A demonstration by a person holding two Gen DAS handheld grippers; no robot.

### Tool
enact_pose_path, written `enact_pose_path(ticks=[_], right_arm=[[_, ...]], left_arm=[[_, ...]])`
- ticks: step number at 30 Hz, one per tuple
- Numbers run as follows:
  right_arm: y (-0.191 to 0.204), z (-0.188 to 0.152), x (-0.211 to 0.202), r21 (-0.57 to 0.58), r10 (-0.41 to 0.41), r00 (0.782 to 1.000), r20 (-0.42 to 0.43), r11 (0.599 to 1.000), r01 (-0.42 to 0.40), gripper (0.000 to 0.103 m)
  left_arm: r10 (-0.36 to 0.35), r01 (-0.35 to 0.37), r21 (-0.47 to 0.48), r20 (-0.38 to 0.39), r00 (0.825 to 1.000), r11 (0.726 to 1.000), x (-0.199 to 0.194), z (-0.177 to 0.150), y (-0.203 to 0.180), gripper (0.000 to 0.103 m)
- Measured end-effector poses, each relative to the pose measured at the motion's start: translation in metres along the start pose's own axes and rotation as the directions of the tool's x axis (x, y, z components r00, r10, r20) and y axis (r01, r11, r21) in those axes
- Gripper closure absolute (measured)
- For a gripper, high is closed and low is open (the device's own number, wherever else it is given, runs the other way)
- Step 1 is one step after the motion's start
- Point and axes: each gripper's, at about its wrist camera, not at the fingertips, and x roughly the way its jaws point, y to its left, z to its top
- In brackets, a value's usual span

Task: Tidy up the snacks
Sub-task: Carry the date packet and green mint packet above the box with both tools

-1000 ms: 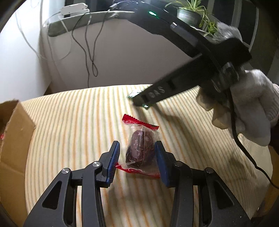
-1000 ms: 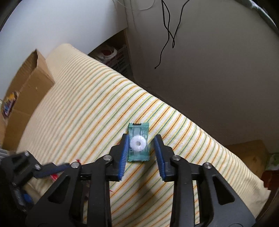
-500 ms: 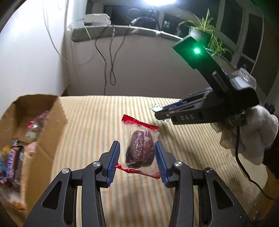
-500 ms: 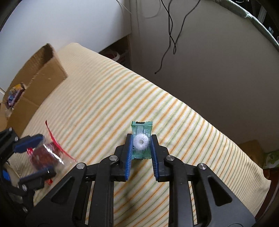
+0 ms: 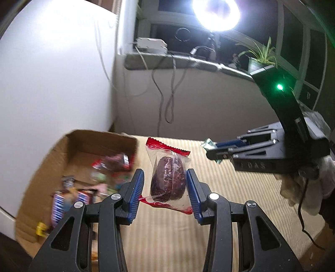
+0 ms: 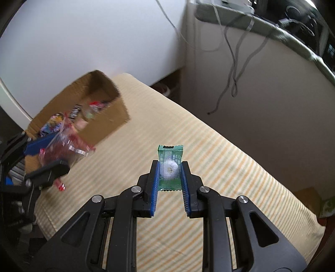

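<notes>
A cream cloth with thin orange and green stripes [image 6: 219,146] covers the surface under both tools; what lies beneath it cannot be told. Past it rise a pale wall and a grey ledge [image 5: 184,60] with cables [image 5: 167,92] hanging down, a potted plant [image 5: 259,56] and a glaring lamp [image 5: 215,12] against dark windows.

The left tool [image 5: 165,186] holds a dark round snack in a clear wrapper with red ends [image 5: 168,177] between its blue pads, lifted off the cloth. The right tool [image 6: 169,176] is closed narrow on a green packet with a white ring sweet [image 6: 170,168], also raised.

A cardboard box [image 5: 100,140] stands open to the left of the left tool, ahead of it. The wrappers inside [image 5: 108,167] are smeared by blur, so only red, pink and blue patches show. Its near end is cut off by the tool's body.

The left wrist view shows the right tool [image 5: 211,150] from the side with a green light, a white-gloved hand [image 5: 303,184] behind it, and only a corner of the green packet. The right wrist view shows the left tool [image 6: 45,155] blurred at the box's edge, its red wrapper streaked, and a brown floor patch [image 6: 307,196] far right of the cloth.
</notes>
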Motion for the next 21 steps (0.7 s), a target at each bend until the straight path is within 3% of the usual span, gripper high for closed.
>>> enact_pose_path(ticks=[21], right_arm=[[0.097,0.053,0.016,-0.068,0.12,0.99,0.073,0.991,-0.115,0.083]], left_arm=[[0.142,-0.138,-0.087,0.041,0.989,0.987,-0.02,0.011,0.084,0.063]])
